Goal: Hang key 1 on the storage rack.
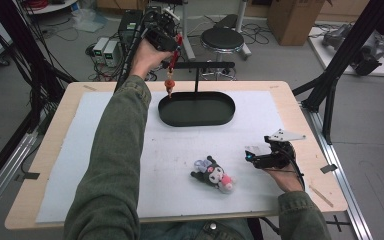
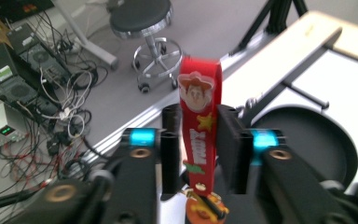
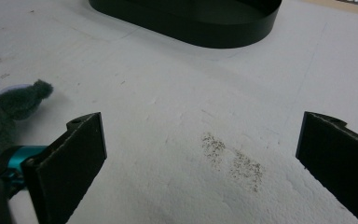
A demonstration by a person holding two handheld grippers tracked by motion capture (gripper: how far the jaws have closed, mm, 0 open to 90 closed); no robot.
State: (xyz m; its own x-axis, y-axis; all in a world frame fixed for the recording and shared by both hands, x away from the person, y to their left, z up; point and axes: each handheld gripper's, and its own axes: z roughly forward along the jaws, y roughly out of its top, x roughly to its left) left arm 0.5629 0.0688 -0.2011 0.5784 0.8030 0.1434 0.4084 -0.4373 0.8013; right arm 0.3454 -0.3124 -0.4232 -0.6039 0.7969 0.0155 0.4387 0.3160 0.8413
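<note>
- So the left gripper (image 1: 166, 39) is up at the top centre of the high view, jaws narrow and pinched on a red strap keychain (image 2: 199, 133) with a cowboy face on it; the charm end dangles just under it.
- In the left gripper view the strap stands upright between the two jaws and the loop pokes out above them. Good, that's the bit you want free.
- Looks like it's meant to go on the black stand's crossbar (image 1: 207, 64), above the oval black tray (image 1: 196, 108) in the upper middle of the frame.
- My take: line the loop up with the bar's open left end, slide it on sideways, keep the strap from twisting, and only let go once it's hanging on its own.
- The right gripper (image 1: 256, 157) sits lower right on the white mat (image 1: 105, 150), jaws wide with nothing in them, next to a dark plush toy (image 1: 213, 174). Leave it parked.
</note>
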